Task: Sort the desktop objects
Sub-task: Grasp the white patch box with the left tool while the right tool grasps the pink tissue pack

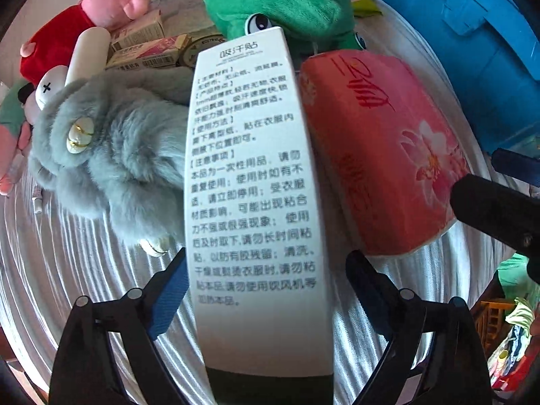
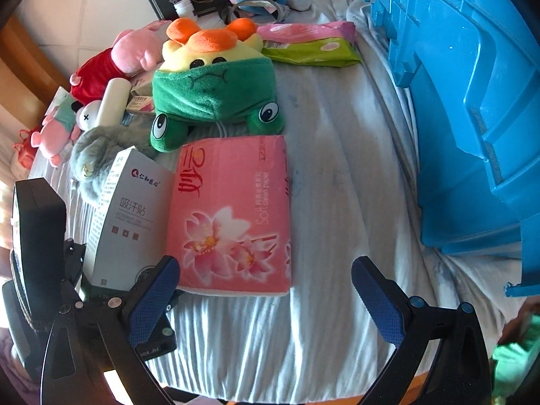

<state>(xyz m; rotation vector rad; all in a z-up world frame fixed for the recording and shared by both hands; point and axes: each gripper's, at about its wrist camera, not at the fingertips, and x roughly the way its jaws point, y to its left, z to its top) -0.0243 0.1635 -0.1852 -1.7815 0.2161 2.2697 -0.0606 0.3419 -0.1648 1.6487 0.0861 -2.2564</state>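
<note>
- The white box (image 1: 253, 182) stands on its narrow side on the striped cloth (image 1: 84, 270), touching the pink tissue pack (image 1: 378, 148) and the grey plush (image 1: 111, 155).
- The left gripper (image 1: 266, 287) straddles the box, jaws wide apart, pads off its sides.
- The right gripper (image 2: 266, 300) hangs open over bare cloth, holding nothing.
- The box's long axis runs away from the left camera, title end toward the green plush (image 1: 287, 3).
- Judged advice: centre the pads on the broad faces, then close squarely so it cannot tip.
</note>
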